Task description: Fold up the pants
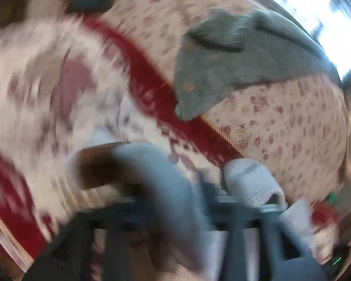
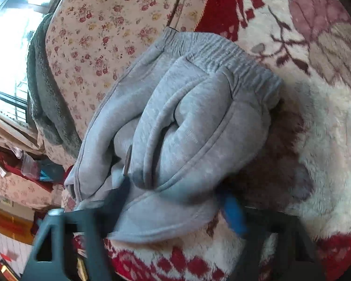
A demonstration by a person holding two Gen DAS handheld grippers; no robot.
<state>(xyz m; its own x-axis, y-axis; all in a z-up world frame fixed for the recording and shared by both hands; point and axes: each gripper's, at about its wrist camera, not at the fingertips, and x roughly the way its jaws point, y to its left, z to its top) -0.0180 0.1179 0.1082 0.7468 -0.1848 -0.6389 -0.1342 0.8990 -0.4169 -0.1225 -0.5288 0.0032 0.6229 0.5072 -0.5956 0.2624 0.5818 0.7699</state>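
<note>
Sweatpants [image 2: 175, 126], grey fleece with a ribbed elastic waistband at one o'clock, lie bunched on the plush red-and-white blanket [image 2: 316, 140]; your folding looks only begun. Your right gripper [image 2: 175, 201] has soft cloth between its fingers, though its grip is unclear. Your left gripper [image 1: 213, 201] looks clenched on a pale cuff.

- Pants [image 2: 184, 126]: light grey fleece sweatpants, elastic ribbed waistband, raised seams.
- State: bunched and folded over on itself in thick rolls, waistband uppermost in the right wrist view.
- Place: lying on a red and white plush blanket [image 2: 316, 121], its far edge by a floral quilt [image 2: 100, 46].
- Left wrist view: blurred; pale grey fabric [image 1: 252, 180] at the near edge.
</note>
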